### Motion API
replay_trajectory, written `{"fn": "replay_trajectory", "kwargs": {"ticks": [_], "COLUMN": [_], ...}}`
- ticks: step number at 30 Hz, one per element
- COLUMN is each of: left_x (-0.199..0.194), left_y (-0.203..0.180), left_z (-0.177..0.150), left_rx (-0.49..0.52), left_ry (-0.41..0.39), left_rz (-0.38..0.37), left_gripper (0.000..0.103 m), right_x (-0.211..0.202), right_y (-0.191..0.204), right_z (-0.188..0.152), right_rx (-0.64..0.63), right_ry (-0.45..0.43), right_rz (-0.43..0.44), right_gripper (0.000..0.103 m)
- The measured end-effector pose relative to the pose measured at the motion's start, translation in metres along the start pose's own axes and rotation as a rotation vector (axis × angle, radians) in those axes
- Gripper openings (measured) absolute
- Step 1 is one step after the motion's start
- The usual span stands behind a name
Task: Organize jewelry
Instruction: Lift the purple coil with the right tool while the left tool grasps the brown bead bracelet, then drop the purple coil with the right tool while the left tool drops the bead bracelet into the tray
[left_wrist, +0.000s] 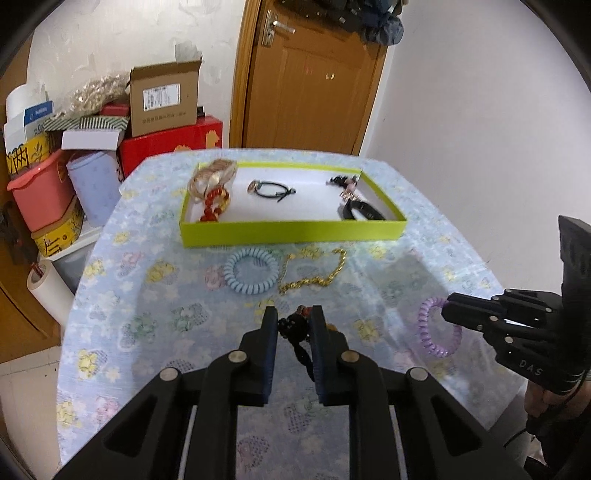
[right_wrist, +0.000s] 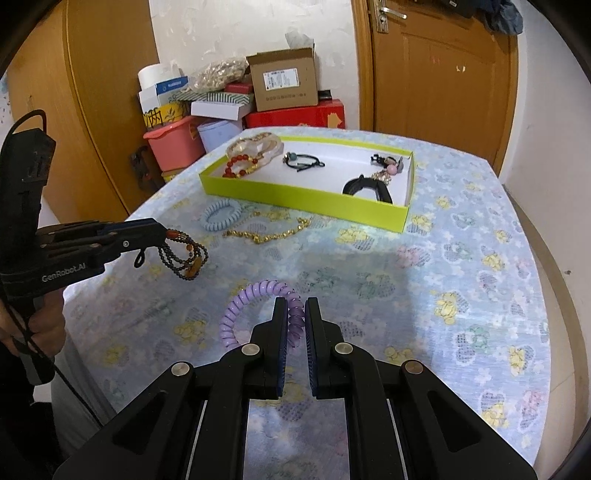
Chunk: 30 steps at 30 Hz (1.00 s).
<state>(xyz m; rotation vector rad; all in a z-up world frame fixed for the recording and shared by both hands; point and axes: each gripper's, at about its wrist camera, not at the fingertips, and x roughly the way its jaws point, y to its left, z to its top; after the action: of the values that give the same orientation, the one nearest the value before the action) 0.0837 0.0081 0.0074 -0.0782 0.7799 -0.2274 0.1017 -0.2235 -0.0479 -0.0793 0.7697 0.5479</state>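
The left tongs (right_wrist: 164, 232) are clamped on the dark beaded bracelet (right_wrist: 184, 258), lifted above the counter (right_wrist: 424, 295), while the right tongs (right_wrist: 295, 306) are closed on the purple coil band (right_wrist: 236, 314) near the green tray (right_wrist: 306, 197).

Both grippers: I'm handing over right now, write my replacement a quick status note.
Left gripper: shut on the dark beaded bracelet, lifted off the table.
Right gripper: shut on the purple coil tie.
Green tray: already holds several pieces.
Left: both held pieces, then blue coil tie and gold chain, lying on the tablecloth before the tray.
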Motion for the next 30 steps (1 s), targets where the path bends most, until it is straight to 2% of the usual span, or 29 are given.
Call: {"fn": "replay_trajectory", "kwargs": {"ticks": [15,25,30], "left_x": [-0.015,0.006,0.024], "left_y": [-0.002,0.012,0.018], "left_z": [0.023,0.060,0.080], "left_rx": [0.013,-0.001,0.004], "left_ry": [-0.053,-0.067,-0.072], "left_rz": [-0.003,0.015,0.025], "left_gripper": [0.018,0.018,0.018], "right_x": [-0.016,-0.002,0.018], "right_y": [0.001,-0.014,-0.023], "right_z": [0.017,0.050,0.076], "right_rx": [-0.018,-0.003,0.003], "right_ry": [-0.060,-0.086,-0.095], "right_rz": [-0.014,-0.022,-0.026], "right_gripper": [0.009,0.009,0.009]}}
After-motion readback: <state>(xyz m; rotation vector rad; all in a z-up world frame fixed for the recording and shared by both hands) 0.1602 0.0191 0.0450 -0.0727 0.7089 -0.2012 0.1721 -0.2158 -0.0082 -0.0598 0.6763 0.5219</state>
